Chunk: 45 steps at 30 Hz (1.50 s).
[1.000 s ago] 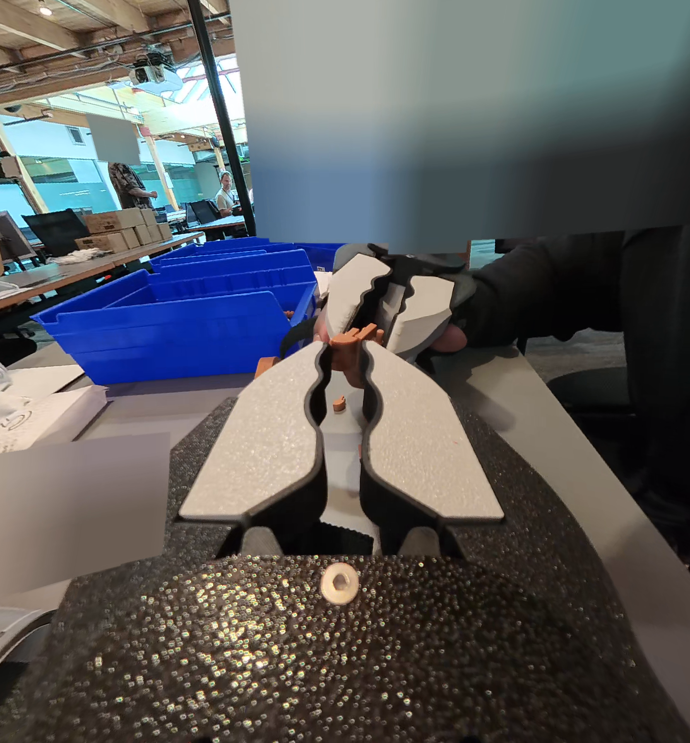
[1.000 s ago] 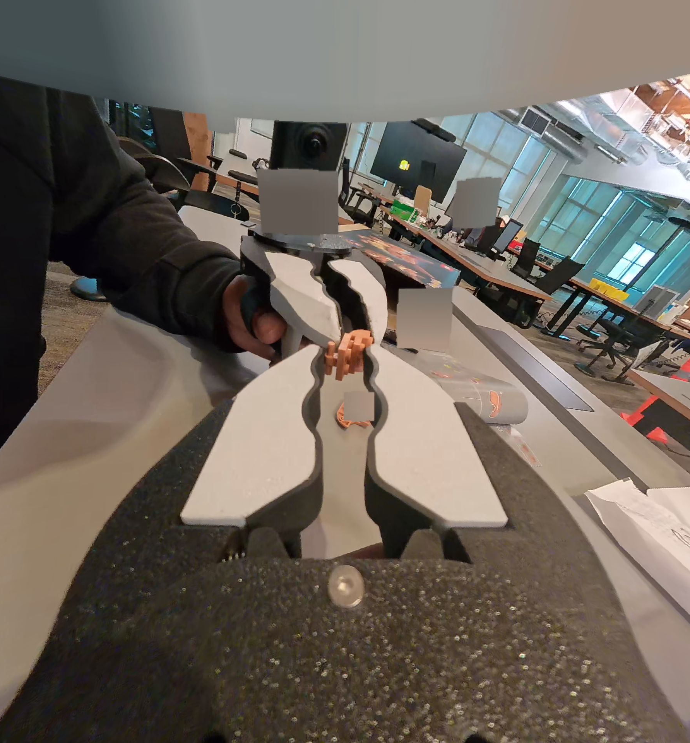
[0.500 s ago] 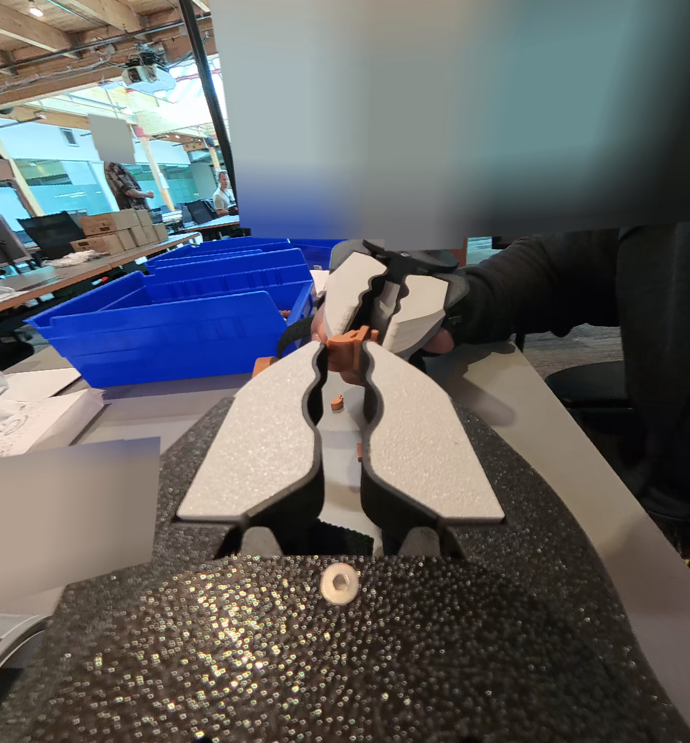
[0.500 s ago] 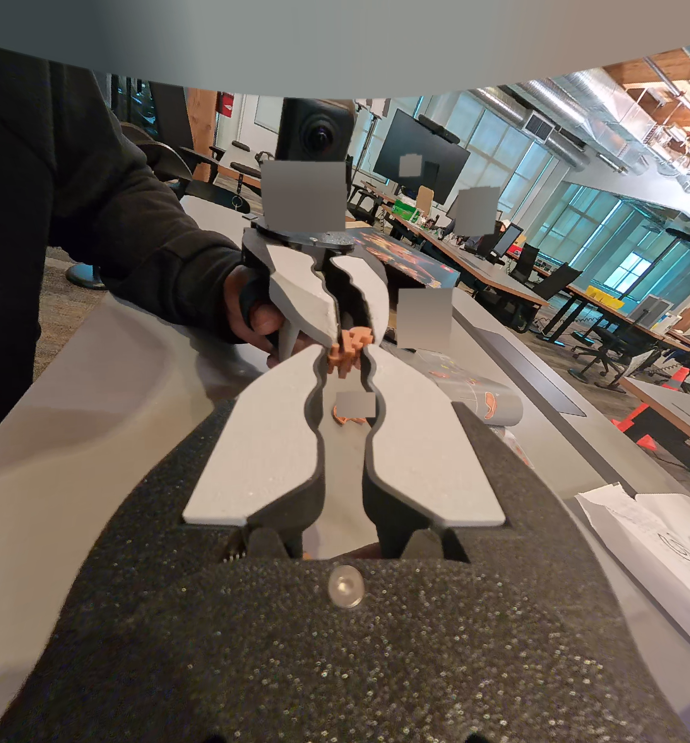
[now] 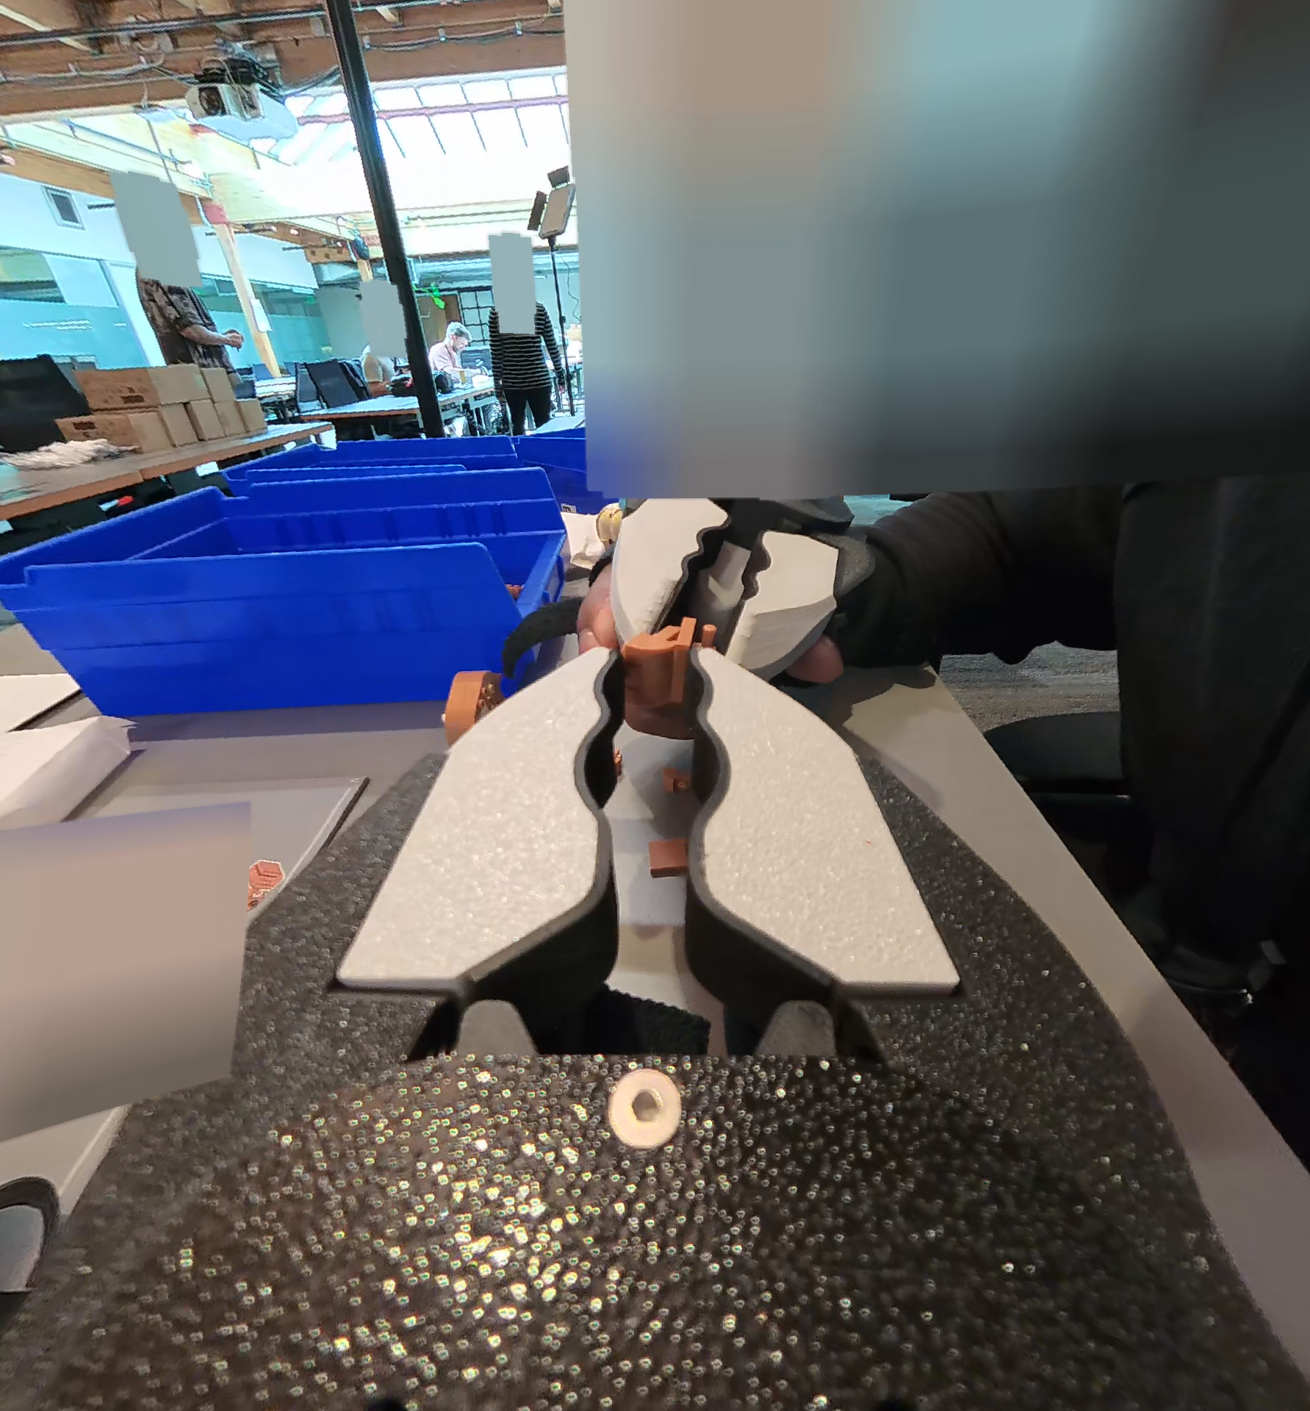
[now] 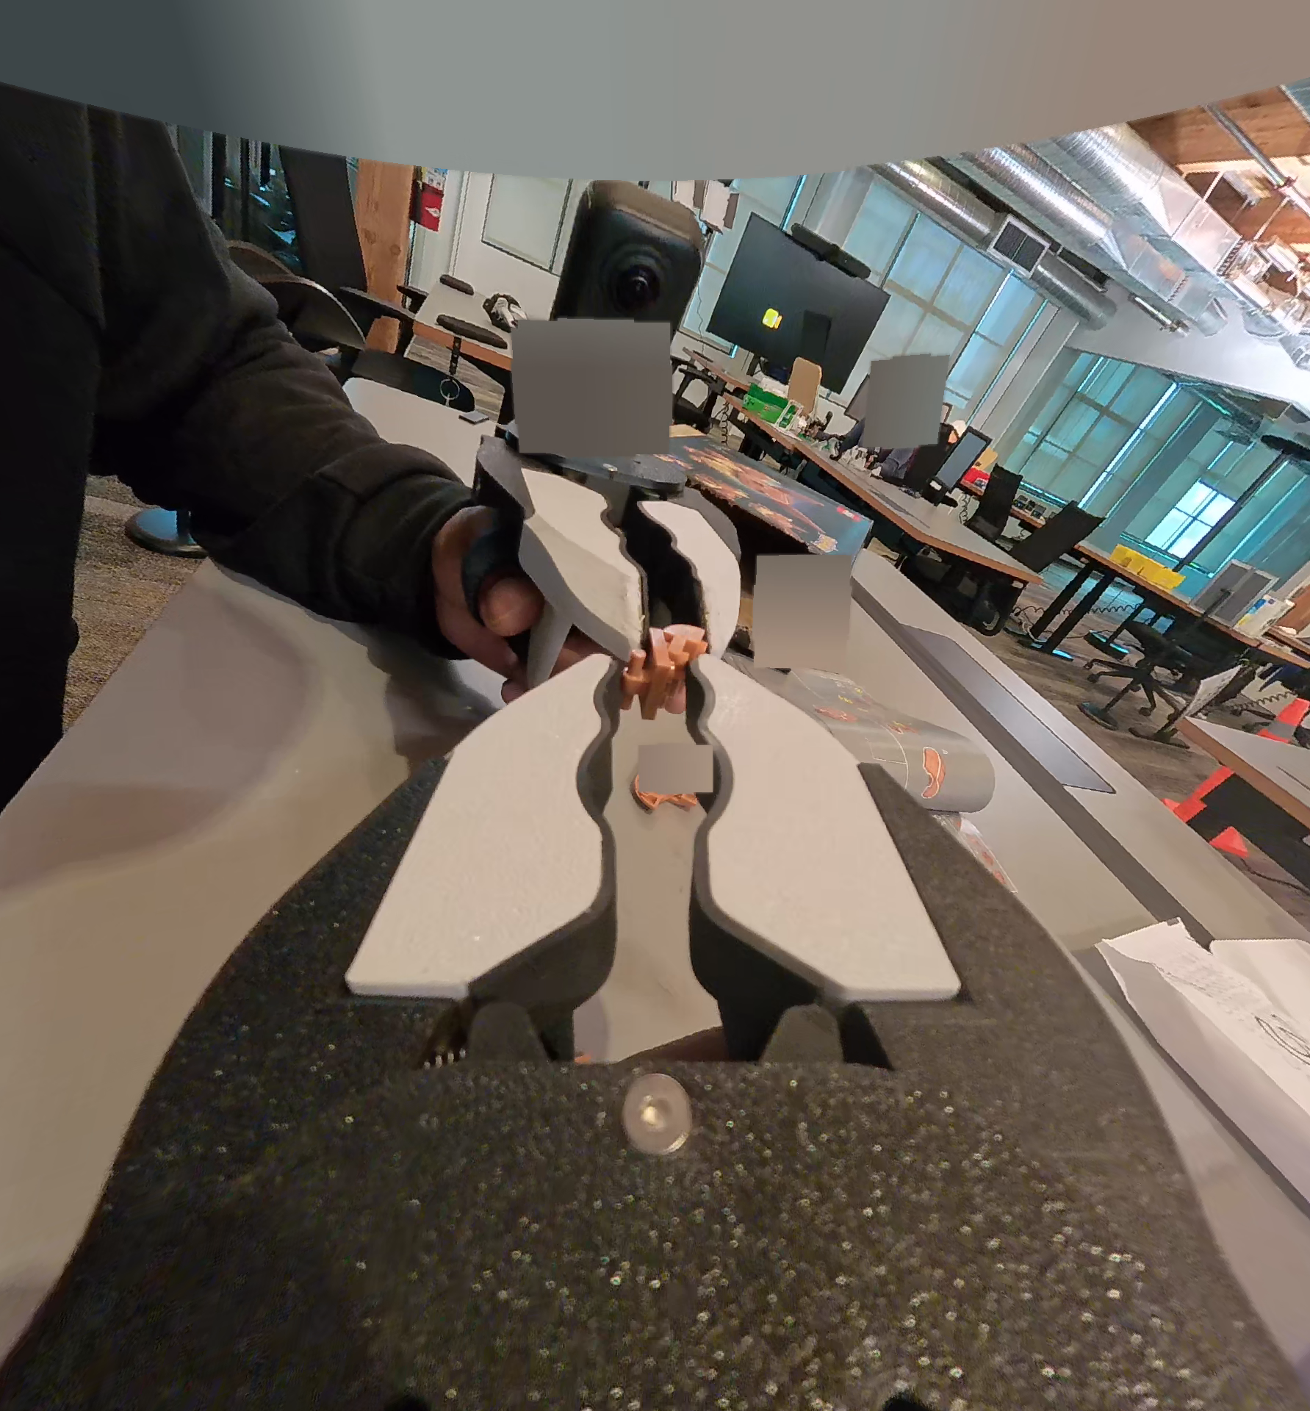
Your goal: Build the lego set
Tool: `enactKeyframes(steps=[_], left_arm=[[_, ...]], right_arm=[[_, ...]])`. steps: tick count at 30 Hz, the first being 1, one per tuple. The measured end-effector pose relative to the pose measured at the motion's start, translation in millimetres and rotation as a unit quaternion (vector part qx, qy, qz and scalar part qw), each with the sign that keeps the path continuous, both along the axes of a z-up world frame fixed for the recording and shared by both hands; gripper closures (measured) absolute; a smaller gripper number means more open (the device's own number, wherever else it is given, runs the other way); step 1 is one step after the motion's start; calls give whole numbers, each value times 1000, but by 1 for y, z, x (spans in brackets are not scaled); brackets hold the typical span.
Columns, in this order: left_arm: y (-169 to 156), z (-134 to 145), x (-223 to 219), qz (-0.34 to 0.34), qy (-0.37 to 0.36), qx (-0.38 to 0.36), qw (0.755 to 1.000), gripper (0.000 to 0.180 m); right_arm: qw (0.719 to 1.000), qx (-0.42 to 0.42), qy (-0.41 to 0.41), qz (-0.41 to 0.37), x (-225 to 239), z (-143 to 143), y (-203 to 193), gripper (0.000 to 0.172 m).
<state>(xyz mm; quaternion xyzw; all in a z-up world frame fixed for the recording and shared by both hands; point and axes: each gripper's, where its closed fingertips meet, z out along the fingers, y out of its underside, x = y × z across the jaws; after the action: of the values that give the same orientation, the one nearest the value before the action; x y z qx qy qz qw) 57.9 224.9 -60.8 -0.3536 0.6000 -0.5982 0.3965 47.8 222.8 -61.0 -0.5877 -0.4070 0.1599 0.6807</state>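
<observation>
Orange plastic piece (image 5: 655, 672): a small brick-like assembly held above the grey table (image 5: 964, 771), between the tips of both grippers, which meet nose to nose.
Left gripper (image 5: 655, 676): fingers clamped on the orange plastic piece, one pad on each side of it.
Right gripper (image 6: 655, 679): fingers also clamped on the orange plastic piece, from the opposite side; a hand in a dark sleeve holds each tool.
Loose parts: small orange bits (image 5: 667, 855) lie on the table under the left gripper.
Wheel: an orange wheel-like part (image 5: 472, 699) rests just left of the left gripper.
Bins: blue bins (image 5: 270, 603) stand behind the wheel.
Paper: a white sheet (image 6: 1247, 1031) lies on the table to the right.
</observation>
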Motion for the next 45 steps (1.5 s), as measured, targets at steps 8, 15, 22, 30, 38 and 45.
enactKeyframes(steps=[8,15,22,30,38,45], left_arm=[[4,2,0,5,-3,-24,1000,167],[10,2,2,14,-2,-47,999,180],[36,-13,9,64,52,-84,993,180],[53,-64,11,131,232,-67,962,180],[39,-83,13,146,292,-53,944,180],[27,-81,13,115,291,-59,948,179]], right_arm=[[1000,-14,4,-5,2,0,2,151],[999,-22,-3,-29,6,-6,10,164],[992,-78,-56,-78,20,-32,25,165],[976,-129,-138,-112,32,-65,34,166],[961,-176,-185,-108,22,-89,34,151],[961,-192,-180,-87,20,-90,29,161]])
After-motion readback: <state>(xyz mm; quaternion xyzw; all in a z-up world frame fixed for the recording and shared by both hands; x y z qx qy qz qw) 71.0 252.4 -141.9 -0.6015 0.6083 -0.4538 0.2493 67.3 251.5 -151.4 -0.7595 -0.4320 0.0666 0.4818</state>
